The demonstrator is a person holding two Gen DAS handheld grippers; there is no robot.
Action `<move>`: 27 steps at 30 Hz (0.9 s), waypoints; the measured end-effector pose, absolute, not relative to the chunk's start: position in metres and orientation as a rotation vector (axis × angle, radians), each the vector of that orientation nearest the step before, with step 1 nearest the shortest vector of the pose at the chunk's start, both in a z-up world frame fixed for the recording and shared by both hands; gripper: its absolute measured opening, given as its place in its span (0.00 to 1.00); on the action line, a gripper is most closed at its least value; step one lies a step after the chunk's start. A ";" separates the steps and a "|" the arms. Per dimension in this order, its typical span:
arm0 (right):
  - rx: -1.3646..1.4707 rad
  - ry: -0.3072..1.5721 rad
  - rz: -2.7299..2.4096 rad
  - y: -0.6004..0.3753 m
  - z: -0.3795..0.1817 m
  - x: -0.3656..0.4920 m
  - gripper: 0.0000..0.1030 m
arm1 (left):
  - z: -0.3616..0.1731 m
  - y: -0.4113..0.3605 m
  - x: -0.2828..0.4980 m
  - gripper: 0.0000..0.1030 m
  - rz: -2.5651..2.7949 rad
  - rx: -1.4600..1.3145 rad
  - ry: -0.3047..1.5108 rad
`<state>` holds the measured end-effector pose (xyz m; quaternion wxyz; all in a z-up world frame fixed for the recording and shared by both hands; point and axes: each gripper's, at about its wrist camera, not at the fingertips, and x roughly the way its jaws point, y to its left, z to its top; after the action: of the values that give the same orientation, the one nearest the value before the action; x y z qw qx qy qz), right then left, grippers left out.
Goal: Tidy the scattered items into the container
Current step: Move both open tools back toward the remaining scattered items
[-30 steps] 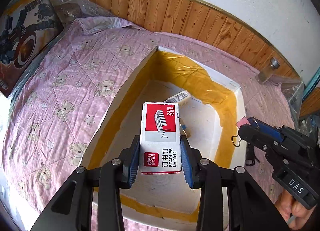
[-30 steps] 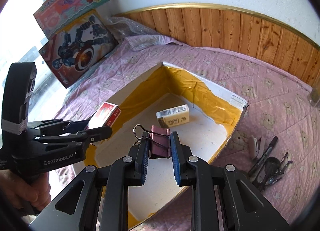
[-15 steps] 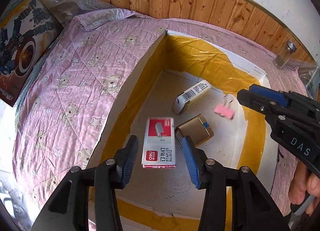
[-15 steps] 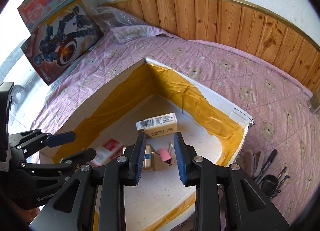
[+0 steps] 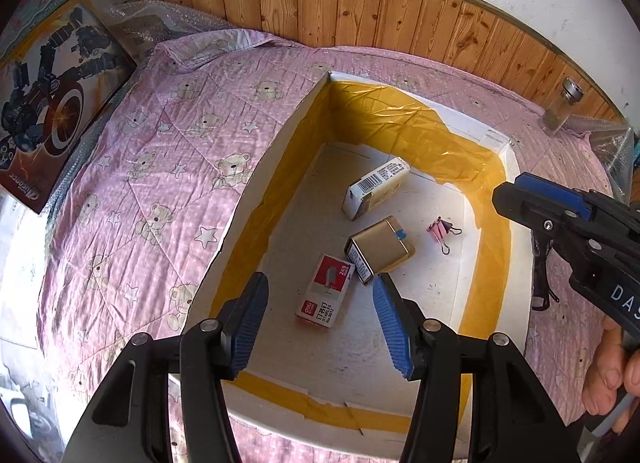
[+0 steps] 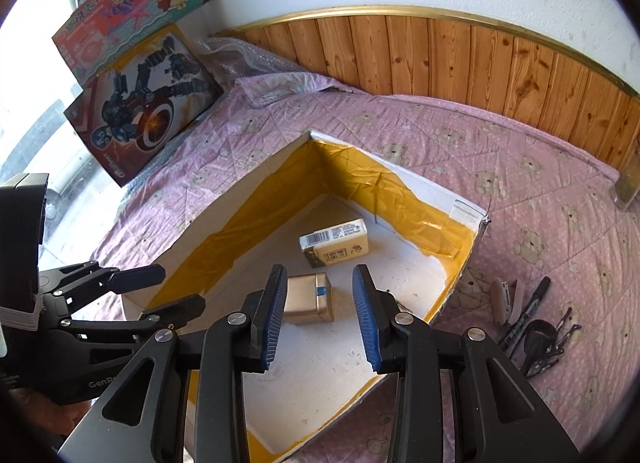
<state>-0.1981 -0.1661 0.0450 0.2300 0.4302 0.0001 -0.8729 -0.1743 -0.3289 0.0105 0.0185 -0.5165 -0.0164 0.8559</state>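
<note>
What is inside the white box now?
The white box holds a staples box, a gold tin, a barcoded carton and a pink binder clip. Its near corners are hidden by the grippers.

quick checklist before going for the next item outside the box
1. Left gripper empty, jaws apart: ok.
2. Right gripper empty, jaws apart: ok.
3. Red and white staples box lies flat on the floor of the white foam box with yellow tape: ok.
4. Pink binder clip rests inside, clear of the walls: ok.
5. Items left outside, on the pink bear-print quilt: dark pile of pens and clips beside the foam box's right wall: not ok, not yet tidied.
6. Which item in that pile is free to lift alone: cannot tell, they overlap.
</note>
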 end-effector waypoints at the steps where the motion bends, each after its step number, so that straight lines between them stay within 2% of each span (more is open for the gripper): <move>1: 1.180 -0.008 -2.402 -0.165 0.047 -0.194 0.37 | 0.012 -0.329 -0.170 0.55 2.660 -1.601 -0.051; 12: 1.116 -0.113 -2.365 -0.152 0.057 -0.128 0.40 | 0.035 -0.314 -0.109 0.55 2.667 -1.504 -0.054; 27: 1.129 -0.377 -2.476 -0.040 0.026 -0.042 0.41 | 0.060 -0.209 -0.026 0.56 2.583 -1.155 0.197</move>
<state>-0.0423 -0.0403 0.0265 0.1958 0.4030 -0.1347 -0.8838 -0.0262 -0.2089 0.0599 0.1519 -0.4024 0.0685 0.9002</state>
